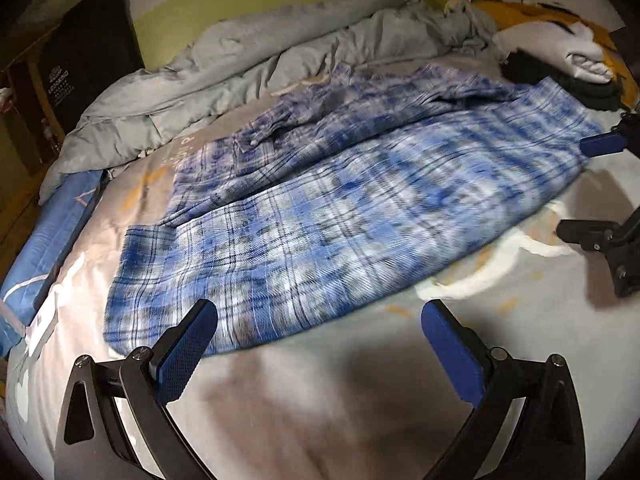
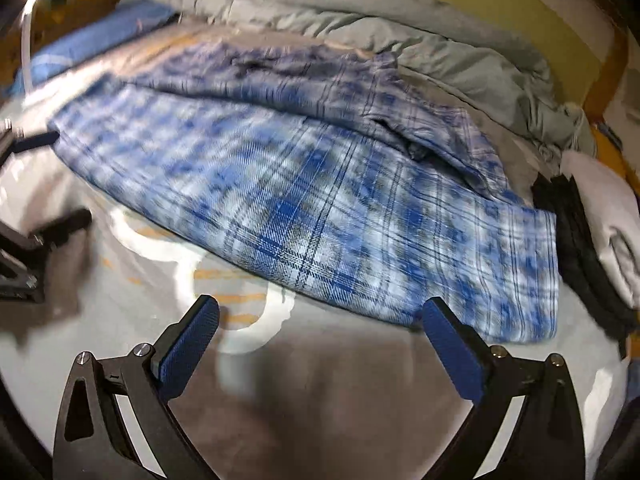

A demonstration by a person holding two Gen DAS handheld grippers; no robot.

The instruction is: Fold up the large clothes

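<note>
1. Item under task: a blue plaid shirt [image 1: 320, 200] lies spread on the bed [image 1: 320, 400], one long panel already laid over the rest. The bulk is flat; the half toward the grey duvet [image 1: 260, 52] is rumpled, with a loose sleeve or collar section bunched there.
2. Left gripper [image 1: 320, 340]: jaws wide, holding nothing, at the near hem of the shirt. One pad sits over the hem corner; whether it touches cloth cannot be told.
3. Right gripper [image 2: 320, 340]: jaws wide, empty, at the near edge of the shirt toward its other end. It also shows at the right margin of the left wrist view, apart from the cloth.
4. Both views are motion-blurred, so fine edge detail is unreliable.
5. Risk: pinching the bed sheet together with the hem, since the shirt lies flush on the sheet.
6. Risk: catching one layer only of the doubled panel, which would let the fold slide open on lifting.
7. Risk: uneven lift between the two grippers, skewing the fold line.
8. Risk: the bunched section dragging and creasing inside the next fold.
9. Room: open sheet on the near side of the shirt. Beyond it the duvet crowds the far edge; a stack of dark and white clothes [image 2: 592, 216] lies just beside one short end.
</note>
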